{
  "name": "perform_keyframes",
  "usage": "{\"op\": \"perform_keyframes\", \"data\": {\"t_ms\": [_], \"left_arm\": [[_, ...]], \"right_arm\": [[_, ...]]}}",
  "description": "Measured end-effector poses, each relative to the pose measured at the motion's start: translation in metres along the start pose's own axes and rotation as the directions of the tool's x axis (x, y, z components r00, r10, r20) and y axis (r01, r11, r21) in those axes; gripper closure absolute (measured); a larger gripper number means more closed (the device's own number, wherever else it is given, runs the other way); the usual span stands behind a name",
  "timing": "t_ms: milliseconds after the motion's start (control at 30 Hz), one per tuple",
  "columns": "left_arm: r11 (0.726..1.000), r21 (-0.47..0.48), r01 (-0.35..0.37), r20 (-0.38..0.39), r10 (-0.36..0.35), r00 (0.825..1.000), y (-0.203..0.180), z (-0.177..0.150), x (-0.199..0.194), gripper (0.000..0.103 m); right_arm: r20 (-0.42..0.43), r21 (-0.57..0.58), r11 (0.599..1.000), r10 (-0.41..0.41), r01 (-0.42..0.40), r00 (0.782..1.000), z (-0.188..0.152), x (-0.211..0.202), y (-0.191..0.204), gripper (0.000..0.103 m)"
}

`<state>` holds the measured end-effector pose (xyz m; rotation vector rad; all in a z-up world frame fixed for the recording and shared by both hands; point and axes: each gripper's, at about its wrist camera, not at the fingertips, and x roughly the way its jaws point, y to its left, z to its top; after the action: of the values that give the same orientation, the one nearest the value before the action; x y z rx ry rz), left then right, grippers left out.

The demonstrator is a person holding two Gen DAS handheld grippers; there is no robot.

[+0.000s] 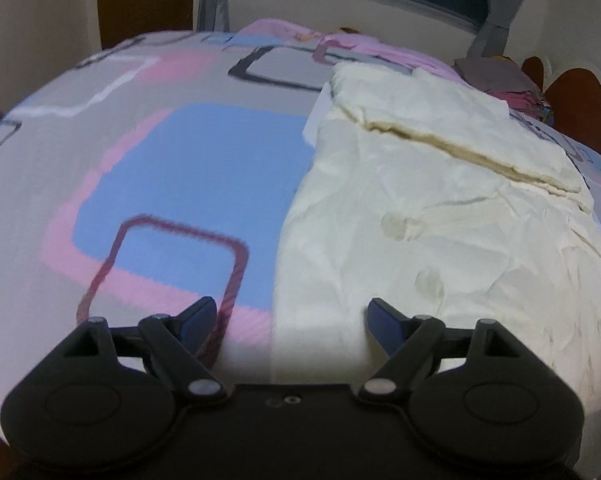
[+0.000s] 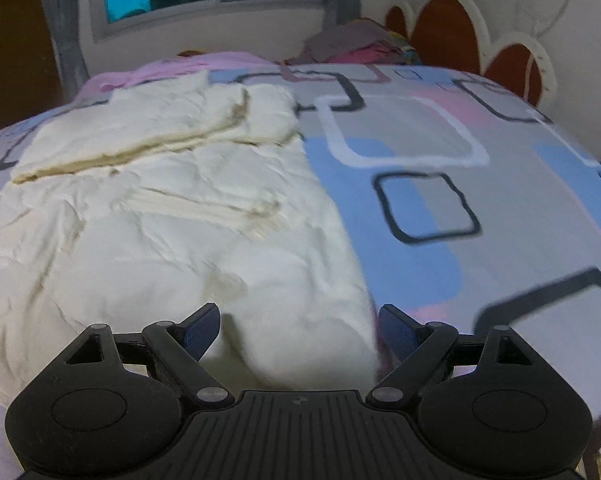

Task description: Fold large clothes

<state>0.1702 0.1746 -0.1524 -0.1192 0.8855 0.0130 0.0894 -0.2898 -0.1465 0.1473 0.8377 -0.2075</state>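
We judge the folding to be partly done: the cream garment [image 1: 440, 208] lies on the bed [image 1: 172, 168] as a fairly narrow, long shape with straight side edges, and a layer of its cloth is turned over across the far end, where a darker seam or hem line runs slantwise. What sort of garment it is we cannot tell, and we cannot see whether sleeves are tucked under. What seems left is at least one fold along its length, bringing the near end up toward the far end or the reverse, and then some smoothing, since the cloth is heavily creased. Our left hand-held gripper [image 1: 290, 320] hangs above the garment's near left edge, so that the left finger sits over the patterned bedsheet and the right finger over the cream cloth; its jaws stand wide apart and nothing is between the pads. Our right hand-held gripper [image 2: 298, 328] is over the garment's near right corner, with the cloth's right edge running just inside its right finger; it too is released and grips nothing. The near end of the cloth passes beneath both tools, close to them, though we cannot tell whether either finger touches it. Far across the bed, near the headboard [image 2: 448, 32], lies a pile of other clothes [image 2: 360, 46], well apart from our work.
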Motion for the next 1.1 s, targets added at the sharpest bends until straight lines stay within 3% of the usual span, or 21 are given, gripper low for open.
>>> {"op": "perform_keyframes", "data": {"t_ms": [133, 333, 533, 567, 600, 700, 800, 867, 933, 1100], "left_arm": [[0.998, -0.046, 0.039, -0.029, -0.041, 0.999, 0.009, -0.012, 0.002, 0.020], [0.994, -0.080, 0.077, -0.045, -0.081, 0.996, 0.011, -0.025, 0.006, 0.022], [0.983, -0.104, 0.151, -0.055, -0.158, 0.986, 0.010, -0.028, 0.005, 0.035], [0.981, -0.106, 0.161, -0.056, -0.168, 0.984, 0.010, -0.029, 0.005, 0.042], [0.979, -0.111, 0.170, -0.055, -0.177, 0.983, 0.010, -0.030, 0.005, 0.048], [0.973, -0.118, 0.199, -0.068, -0.208, 0.976, 0.007, -0.031, 0.005, 0.064], [0.964, -0.122, 0.236, -0.094, -0.248, 0.964, 0.003, -0.030, 0.010, 0.083], [0.963, -0.119, 0.243, -0.097, -0.255, 0.962, 0.000, -0.030, 0.011, 0.087], [0.958, -0.129, 0.255, -0.095, -0.268, 0.959, 0.000, -0.027, 0.012, 0.092], [0.948, -0.124, 0.292, -0.042, -0.299, 0.953, -0.001, -0.014, -0.001, 0.094]], "right_arm": [[-0.035, 0.030, 0.999, -0.013, 0.014, 0.999, -0.011, 0.003, -0.014, 0.017], [-0.070, 0.098, 0.994, 0.045, -0.038, 0.997, -0.020, 0.009, -0.026, 0.017], [-0.102, 0.150, 0.983, 0.117, -0.101, 0.988, -0.026, 0.007, -0.027, 0.018], [-0.101, 0.154, 0.982, 0.127, -0.111, 0.987, -0.027, 0.007, -0.027, 0.032], [-0.106, 0.167, 0.976, 0.158, -0.139, 0.982, -0.026, 0.008, -0.027, 0.038], [-0.114, 0.173, 0.974, 0.166, -0.145, 0.980, -0.024, 0.008, -0.026, 0.042], [-0.125, 0.198, 0.964, 0.207, -0.180, 0.970, -0.023, 0.009, -0.026, 0.061], [-0.132, 0.208, 0.959, 0.223, -0.193, 0.966, -0.020, 0.010, -0.025, 0.075], [-0.132, 0.217, 0.954, 0.239, -0.207, 0.962, -0.015, 0.008, -0.023, 0.082], [-0.094, 0.208, 0.952, 0.246, -0.222, 0.965, -0.005, -0.005, -0.022, 0.085]]}}
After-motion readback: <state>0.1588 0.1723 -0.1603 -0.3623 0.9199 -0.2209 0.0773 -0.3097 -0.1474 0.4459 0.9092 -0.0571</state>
